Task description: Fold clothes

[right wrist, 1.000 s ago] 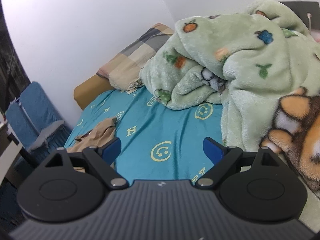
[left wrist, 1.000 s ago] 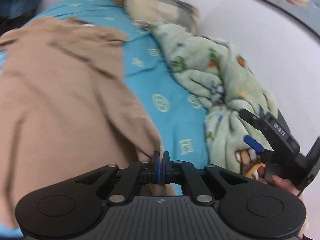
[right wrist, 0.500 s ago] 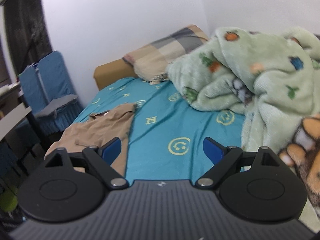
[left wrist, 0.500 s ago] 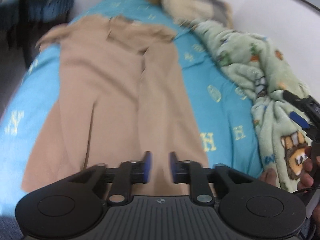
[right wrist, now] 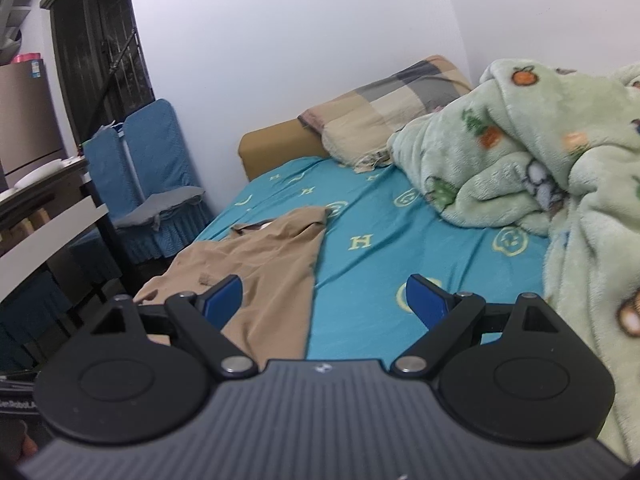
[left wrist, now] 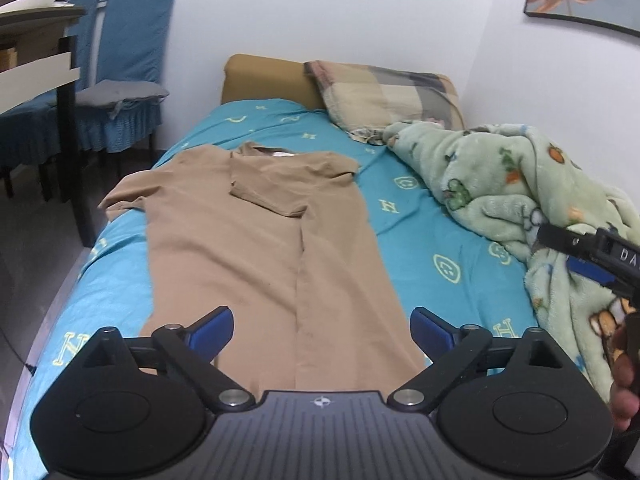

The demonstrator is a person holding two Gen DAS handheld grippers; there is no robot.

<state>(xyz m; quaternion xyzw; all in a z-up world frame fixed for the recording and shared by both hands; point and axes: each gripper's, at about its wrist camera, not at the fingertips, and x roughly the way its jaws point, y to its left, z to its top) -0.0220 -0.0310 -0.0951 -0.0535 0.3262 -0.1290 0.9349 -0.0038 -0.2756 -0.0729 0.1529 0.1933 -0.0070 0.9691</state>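
Where the teal bed sheet (left wrist: 416, 240) runs bare between the tan garment (left wrist: 256, 256) and the green fleece blanket (left wrist: 520, 184), there's a wide open strip from 12 to 5 o'clock in left wrist view. Garment lies flat lengthwise on the bed's left half, its 9 o'clock sleeve reaching the mattress edge, w/ blue chairs (left wrist: 120, 68) near that side. One side is folded inward, leaving a long straight crease; thin, smooth fabric vs. the plush, rumpled blanket. Plaid pillow (left wrist: 384, 88) at 12. Left tool (left wrist: 322, 326) hovers over the near hem, released, jaws spread wide, empty. Right tool (right wrist: 324, 300) likewise spread, empty, apparently above the garment's right edge; its height is hard to judge.
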